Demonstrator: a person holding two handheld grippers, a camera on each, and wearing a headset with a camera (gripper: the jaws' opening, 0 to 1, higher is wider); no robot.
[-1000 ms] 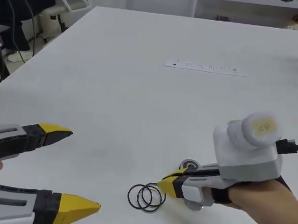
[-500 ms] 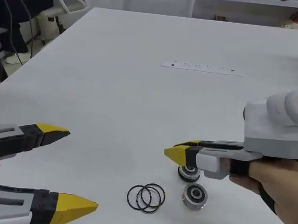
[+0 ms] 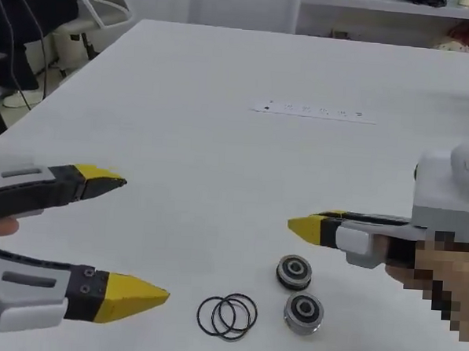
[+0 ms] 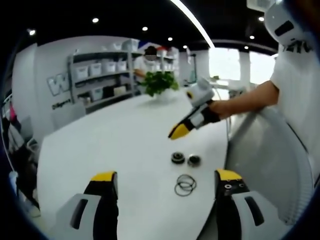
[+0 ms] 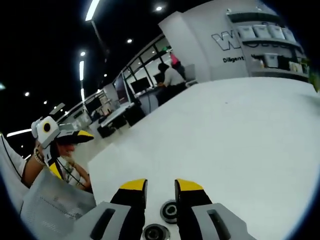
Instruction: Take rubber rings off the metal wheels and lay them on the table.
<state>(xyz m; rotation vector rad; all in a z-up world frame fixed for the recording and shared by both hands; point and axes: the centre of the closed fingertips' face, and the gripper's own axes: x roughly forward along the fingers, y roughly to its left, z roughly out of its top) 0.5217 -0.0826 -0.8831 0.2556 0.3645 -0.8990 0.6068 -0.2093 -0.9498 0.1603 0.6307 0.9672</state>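
Two wheels (image 3: 294,271) beside loose rings (image 3: 227,315)

Two metal wheels are sitting on one white table (image 3: 220,143): the far wheel (image 3: 294,271) and the near wheel (image 3: 303,313). Three thin black rubber rings (image 3: 227,315) are lying there too, in one little bunch. Two grippers are showing, the left gripper (image 3: 144,240) and the right gripper (image 3: 293,224), each one having two yellow-tipped jaws. One long white power strip (image 3: 312,111) is lying farther back. One green plant (image 4: 159,82) is standing in the left gripper view.
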